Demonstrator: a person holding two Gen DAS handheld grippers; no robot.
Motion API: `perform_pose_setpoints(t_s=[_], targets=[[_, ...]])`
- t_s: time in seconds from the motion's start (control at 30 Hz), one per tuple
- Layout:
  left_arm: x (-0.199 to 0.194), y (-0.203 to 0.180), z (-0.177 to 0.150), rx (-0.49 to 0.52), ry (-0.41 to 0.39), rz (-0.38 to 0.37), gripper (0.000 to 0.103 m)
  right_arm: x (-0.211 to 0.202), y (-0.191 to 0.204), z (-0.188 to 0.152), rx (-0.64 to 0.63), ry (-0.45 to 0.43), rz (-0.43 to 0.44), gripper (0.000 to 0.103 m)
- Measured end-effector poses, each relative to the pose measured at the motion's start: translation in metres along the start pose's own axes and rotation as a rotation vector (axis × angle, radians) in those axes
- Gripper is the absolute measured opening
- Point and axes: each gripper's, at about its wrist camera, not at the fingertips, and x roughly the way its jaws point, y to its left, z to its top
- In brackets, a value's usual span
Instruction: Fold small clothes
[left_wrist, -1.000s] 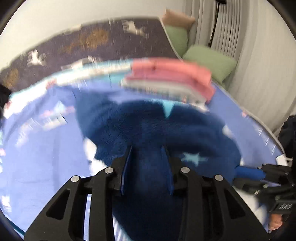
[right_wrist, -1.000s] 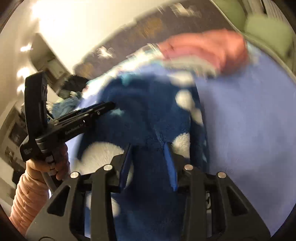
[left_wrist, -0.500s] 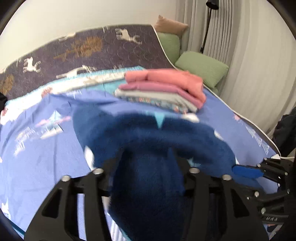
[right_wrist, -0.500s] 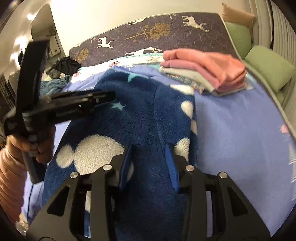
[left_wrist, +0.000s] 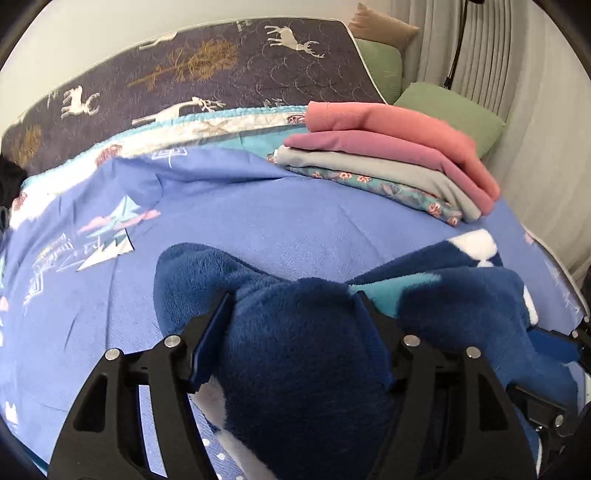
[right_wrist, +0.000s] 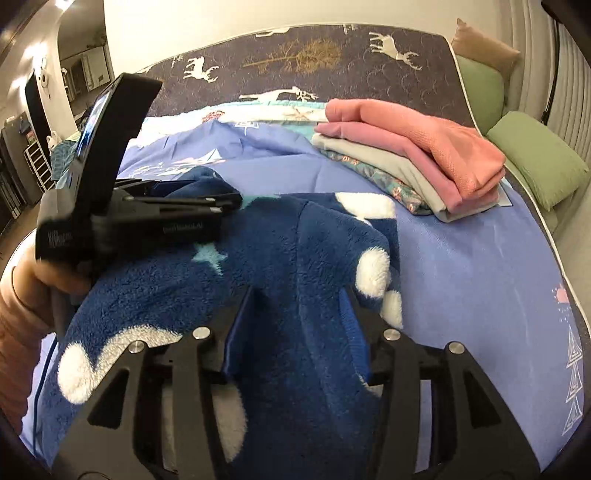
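Observation:
A navy fleece garment (left_wrist: 295, 369) with white spots and teal stars lies bunched on the blue bedsheet (left_wrist: 258, 214). In the left wrist view my left gripper (left_wrist: 293, 317) straddles a thick fold of it. Its jaws are opening and the fleece bulges between them. In the right wrist view the same garment (right_wrist: 295, 240) spreads across the near bed. My right gripper (right_wrist: 295, 317) straddles a ridge of it, jaws opening, fleece between the blue pads. A hand in a peach sleeve holds the left gripper (right_wrist: 229, 199) over the garment's far left corner.
A stack of folded clothes (left_wrist: 388, 155), pink on top, sits at the back right of the bed (right_wrist: 406, 155). Green pillows (right_wrist: 535, 162) lie beyond it by the curtain. A dark deer-print mattress (left_wrist: 221, 74) stands against the wall. The bed's right edge (right_wrist: 554, 240) is close.
Both pairs of jaws have spread wider around the fleece. The left gripper drew back from the stack, bringing the garment's far part nearer. The right view rolled level.

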Motion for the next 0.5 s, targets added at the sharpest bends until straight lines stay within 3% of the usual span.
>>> perform_pose_setpoints(t_s=[0.27, 0.5], targets=[[-0.003, -0.004, -0.002, 0.011, -0.016, 0.003, 0.068, 0.000, -0.002, -0.003, -0.003, -0.012, -0.003, 0.049], [-0.031, -0.005, 0.002, -0.017, -0.034, 0.018, 0.068, -0.012, -0.003, -0.003, -0.005, -0.029, 0.014, 0.049]])
